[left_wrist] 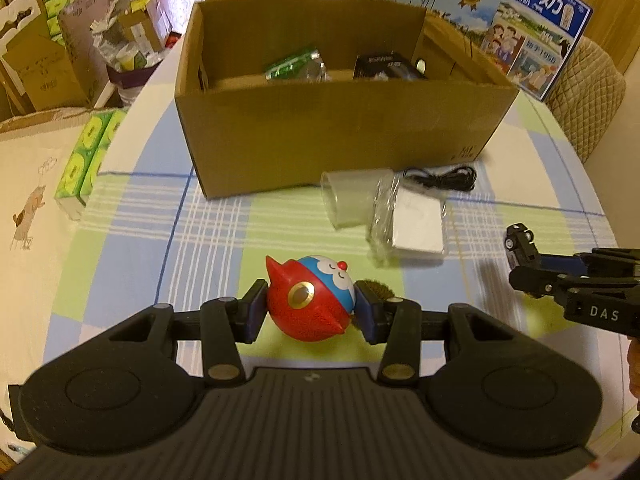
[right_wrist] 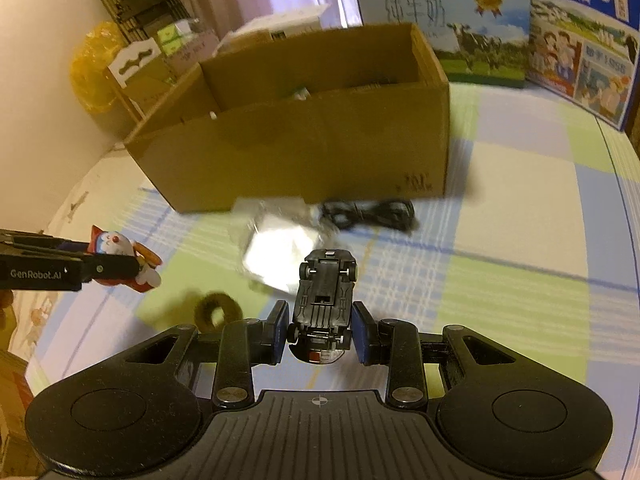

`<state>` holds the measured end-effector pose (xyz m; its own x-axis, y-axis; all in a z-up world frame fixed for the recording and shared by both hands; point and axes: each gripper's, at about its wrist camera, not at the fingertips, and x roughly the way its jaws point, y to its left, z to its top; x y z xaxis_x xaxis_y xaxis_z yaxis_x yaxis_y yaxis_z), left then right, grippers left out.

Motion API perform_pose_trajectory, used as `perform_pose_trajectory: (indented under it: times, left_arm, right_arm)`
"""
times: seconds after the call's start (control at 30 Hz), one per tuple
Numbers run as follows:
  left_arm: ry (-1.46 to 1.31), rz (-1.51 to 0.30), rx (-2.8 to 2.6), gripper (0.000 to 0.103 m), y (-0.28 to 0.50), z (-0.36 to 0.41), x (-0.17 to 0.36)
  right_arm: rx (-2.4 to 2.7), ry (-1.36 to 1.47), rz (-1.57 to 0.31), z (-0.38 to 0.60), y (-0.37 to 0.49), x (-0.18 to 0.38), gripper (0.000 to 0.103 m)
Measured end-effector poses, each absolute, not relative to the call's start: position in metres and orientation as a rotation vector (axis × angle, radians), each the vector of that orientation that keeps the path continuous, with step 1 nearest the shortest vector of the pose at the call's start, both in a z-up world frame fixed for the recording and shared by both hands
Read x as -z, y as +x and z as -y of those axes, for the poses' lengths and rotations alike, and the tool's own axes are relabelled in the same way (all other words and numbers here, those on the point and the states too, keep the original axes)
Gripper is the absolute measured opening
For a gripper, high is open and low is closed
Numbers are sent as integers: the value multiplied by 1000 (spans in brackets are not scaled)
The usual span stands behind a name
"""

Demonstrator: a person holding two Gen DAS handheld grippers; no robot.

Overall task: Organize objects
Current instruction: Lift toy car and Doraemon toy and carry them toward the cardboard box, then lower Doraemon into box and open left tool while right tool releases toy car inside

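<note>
A worktop [left_wrist: 132, 256] covered in a checked cloth of blue, green and white fills both views, in a room crowded with cartons and tissue packs along the left side. Toward the back of the worktop stands an open cardboard box [left_wrist: 320, 132]; inside it lie a green packet [left_wrist: 294, 65] and a black packet [left_wrist: 386, 65]. Behind the box lean two blue milk cartons [left_wrist: 532, 32] printed with cows and cartoon figures.

Just in front of the box lie a clear plastic cup [left_wrist: 348, 200] on its side, a white item in a clear wrapper [left_wrist: 416, 224] touching it, and a coiled black cable [left_wrist: 440, 178] beside the box's front corner. A brown fuzzy ring [right_wrist: 218, 312] rests on the cloth nearer the cameras.

The left gripper [left_wrist: 310, 306] is closed on a red and blue cartoon cat toy [left_wrist: 310, 300], its blue pads pressed against both sides of the rounded body; the toy hangs above the cloth, in front of the box. The right gripper [right_wrist: 320, 332] is clamped on a small black toy car [right_wrist: 324, 304], held by its sides with the underside and wheels facing the camera and its far end pointing toward the box. The car, too, is clear of the cloth, over the wrapped white item.

The two grippers sit side by side, near each other but apart.
</note>
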<state>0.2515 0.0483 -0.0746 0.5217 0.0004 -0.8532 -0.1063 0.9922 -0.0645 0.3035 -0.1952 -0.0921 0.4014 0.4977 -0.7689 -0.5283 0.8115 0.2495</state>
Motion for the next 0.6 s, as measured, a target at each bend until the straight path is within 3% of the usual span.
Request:
perform_pose_trajectory:
  times: [0.6]
  left_arm:
    - [-66, -834, -59, 41, 304, -63, 1]
  right_arm:
    - [-769, 10, -780, 140, 378, 28, 30]
